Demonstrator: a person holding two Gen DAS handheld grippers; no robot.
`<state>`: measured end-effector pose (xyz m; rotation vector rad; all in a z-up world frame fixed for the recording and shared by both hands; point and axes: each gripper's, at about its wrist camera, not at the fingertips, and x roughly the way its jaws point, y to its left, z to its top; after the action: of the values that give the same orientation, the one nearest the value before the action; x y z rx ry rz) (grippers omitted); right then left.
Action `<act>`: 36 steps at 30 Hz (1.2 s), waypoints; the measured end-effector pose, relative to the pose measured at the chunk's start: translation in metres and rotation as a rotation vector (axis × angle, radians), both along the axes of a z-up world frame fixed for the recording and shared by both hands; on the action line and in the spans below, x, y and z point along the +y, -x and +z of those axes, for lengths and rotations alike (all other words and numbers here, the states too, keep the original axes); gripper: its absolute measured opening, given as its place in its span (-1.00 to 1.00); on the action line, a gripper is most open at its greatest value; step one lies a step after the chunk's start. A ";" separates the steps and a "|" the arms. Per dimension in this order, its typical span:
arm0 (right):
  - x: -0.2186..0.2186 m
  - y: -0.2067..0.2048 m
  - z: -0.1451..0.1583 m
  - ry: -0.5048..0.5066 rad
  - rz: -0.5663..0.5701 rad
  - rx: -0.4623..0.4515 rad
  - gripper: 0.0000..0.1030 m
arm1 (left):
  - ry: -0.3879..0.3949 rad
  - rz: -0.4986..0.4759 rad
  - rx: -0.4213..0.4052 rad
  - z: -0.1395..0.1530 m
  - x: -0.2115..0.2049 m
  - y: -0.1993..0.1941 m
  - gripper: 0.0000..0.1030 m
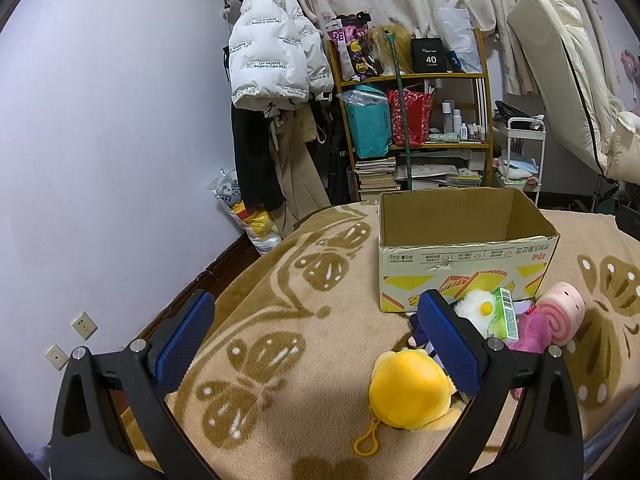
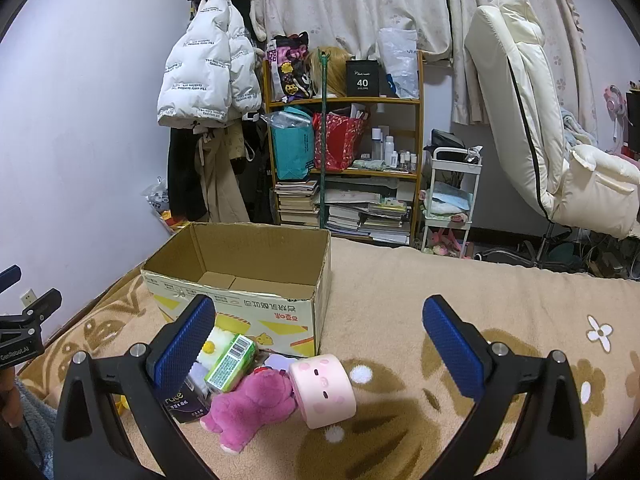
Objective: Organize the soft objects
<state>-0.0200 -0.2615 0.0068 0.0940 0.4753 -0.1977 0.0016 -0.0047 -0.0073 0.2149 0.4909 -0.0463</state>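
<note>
Both wrist cameras sit low over the bed (image 1: 280, 340), facing the shelf (image 2: 344, 100). The left looks from further left. Both catch the box (image 1: 464, 264) and toys close ahead.

A pale lilac wall (image 1: 120, 120) is filling the left side ahead of the gripper. Straight ahead, a wooden shelf (image 2: 344, 168) is standing crowded with books and bags, and a white puffer jacket (image 2: 204, 80) is hanging to its left. Flowered curtains (image 2: 360, 0) are draping behind. A cream recliner chair (image 2: 532, 120) is leaning at the far right.
</note>
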 end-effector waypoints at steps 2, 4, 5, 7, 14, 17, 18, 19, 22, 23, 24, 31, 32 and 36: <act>0.000 0.000 0.000 -0.002 0.002 0.001 1.00 | 0.000 0.000 0.000 -0.001 0.000 0.000 0.95; 0.000 0.000 0.000 0.000 0.001 -0.001 1.00 | -0.001 0.000 0.000 0.000 0.000 0.000 0.95; 0.000 0.000 0.000 0.000 0.000 -0.001 1.00 | -0.001 0.000 0.000 0.000 0.000 0.000 0.95; 0.000 0.000 0.000 -0.002 0.004 0.000 1.00 | -0.002 0.000 -0.001 0.000 -0.001 0.000 0.95; 0.000 0.000 0.000 -0.003 0.000 0.001 1.00 | -0.002 0.000 0.000 0.000 -0.001 0.000 0.95; 0.000 0.000 0.000 -0.003 0.001 0.001 1.00 | -0.003 0.000 0.000 -0.001 -0.002 -0.001 0.95; 0.000 0.000 0.001 -0.003 0.000 0.002 1.00 | -0.003 0.000 0.000 0.000 -0.001 0.000 0.95; -0.001 0.000 0.001 -0.002 0.002 0.001 1.00 | -0.003 0.000 0.000 0.000 -0.001 0.000 0.95; -0.001 0.000 0.001 -0.003 0.003 0.004 1.00 | -0.003 0.000 0.000 0.000 -0.002 0.000 0.95; -0.001 0.000 0.001 -0.003 0.001 0.001 1.00 | -0.003 0.000 0.000 0.000 -0.002 0.000 0.95; 0.002 -0.001 -0.003 -0.002 0.000 0.002 1.00 | -0.003 -0.001 0.001 -0.001 -0.002 -0.001 0.95; 0.003 -0.001 -0.005 -0.004 0.001 0.002 1.00 | -0.004 -0.001 0.001 -0.002 -0.003 0.000 0.95; 0.003 -0.001 -0.005 -0.004 0.000 0.003 1.00 | -0.004 -0.001 0.001 -0.003 -0.003 0.000 0.95; 0.002 -0.001 -0.005 -0.005 0.001 0.004 1.00 | -0.005 -0.001 0.000 -0.002 -0.003 0.000 0.95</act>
<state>-0.0192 -0.2590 0.0021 0.0981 0.4796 -0.1960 0.0018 -0.0076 -0.0095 0.2203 0.4911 -0.0462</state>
